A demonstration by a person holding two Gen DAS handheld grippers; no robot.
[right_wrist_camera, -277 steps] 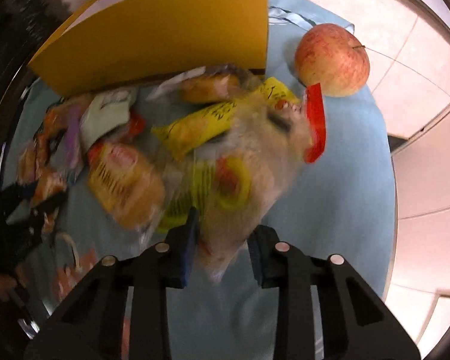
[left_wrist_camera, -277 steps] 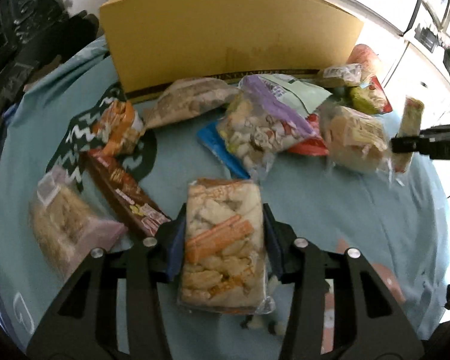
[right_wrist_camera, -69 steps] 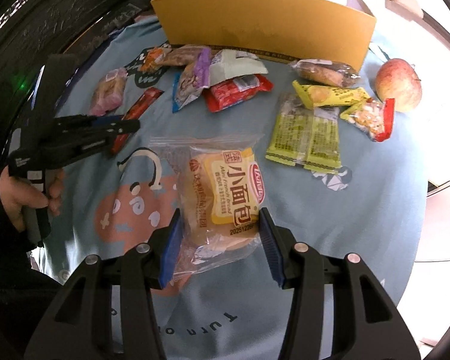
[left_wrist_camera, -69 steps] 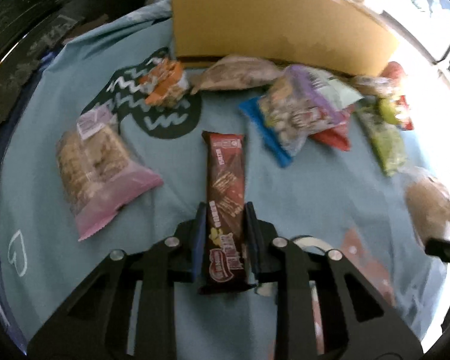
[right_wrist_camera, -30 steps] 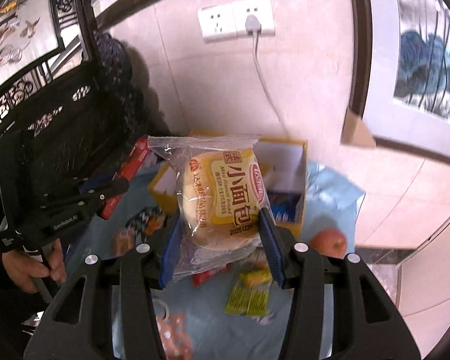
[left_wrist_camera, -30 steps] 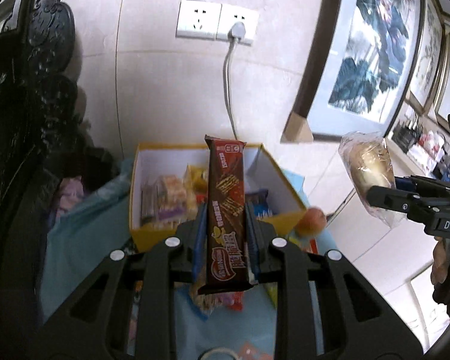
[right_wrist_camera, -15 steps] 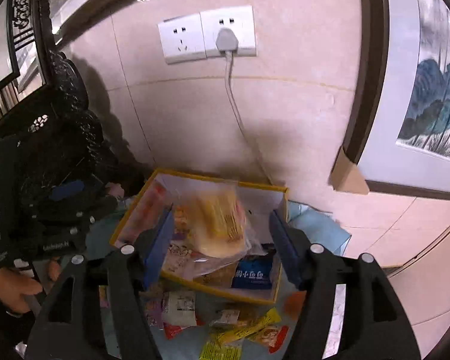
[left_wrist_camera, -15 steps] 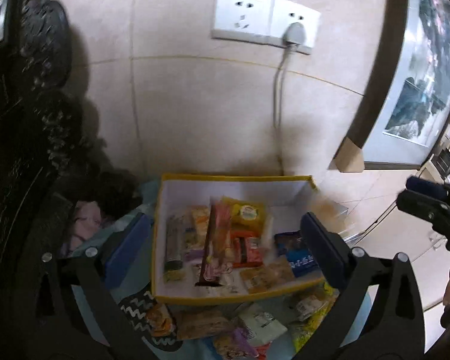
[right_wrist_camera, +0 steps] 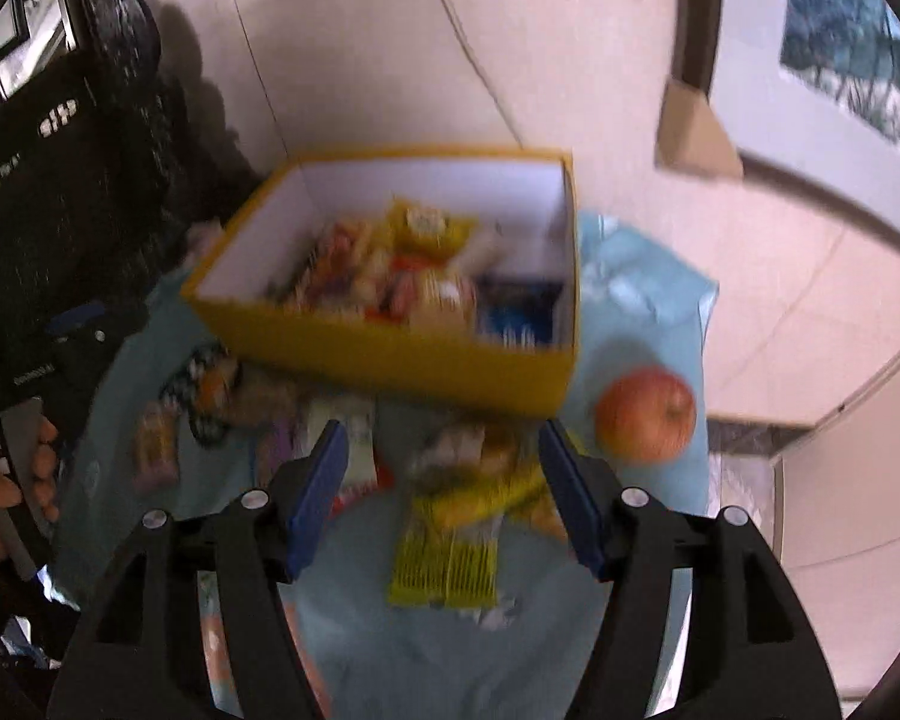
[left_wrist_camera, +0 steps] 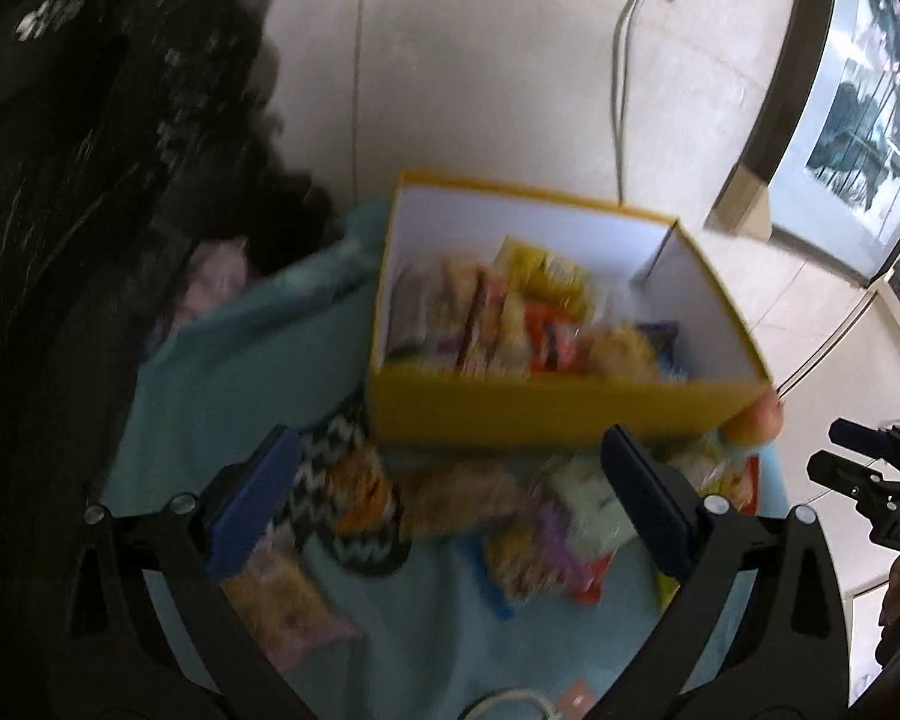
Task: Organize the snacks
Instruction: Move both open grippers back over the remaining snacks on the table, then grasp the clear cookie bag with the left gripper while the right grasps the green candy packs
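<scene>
Since a second ago both loads have left the jaws: the brown chocolate bar and the clear-bagged bun are no longer held, and a bun-like packet now shows among the wrappers inside the open yellow cardboard box (left_wrist_camera: 546,414). The left gripper (left_wrist_camera: 450,498) has just been opening and stands spread wide with nothing between its blue pads. The right gripper (right_wrist_camera: 444,492) has also just been opening, and is released and empty.

Going left to right on the light blue printed tablecloth (left_wrist_camera: 258,360): a pink-ended cracker bag (left_wrist_camera: 282,600), an orange packet (left_wrist_camera: 360,492), a purple-and-white bag (left_wrist_camera: 540,546), then yellow-green sachets (right_wrist_camera: 444,564) and a red apple (right_wrist_camera: 645,414) beside the box's right corner.

These foil and film packets look light, soft and slippery; their contents probably crush easily, so a gentle pinch across the narrow middle seems best.

Behind the table stands a beige tiled wall with a cable (left_wrist_camera: 621,60), and a framed picture (left_wrist_camera: 858,108) at right.
</scene>
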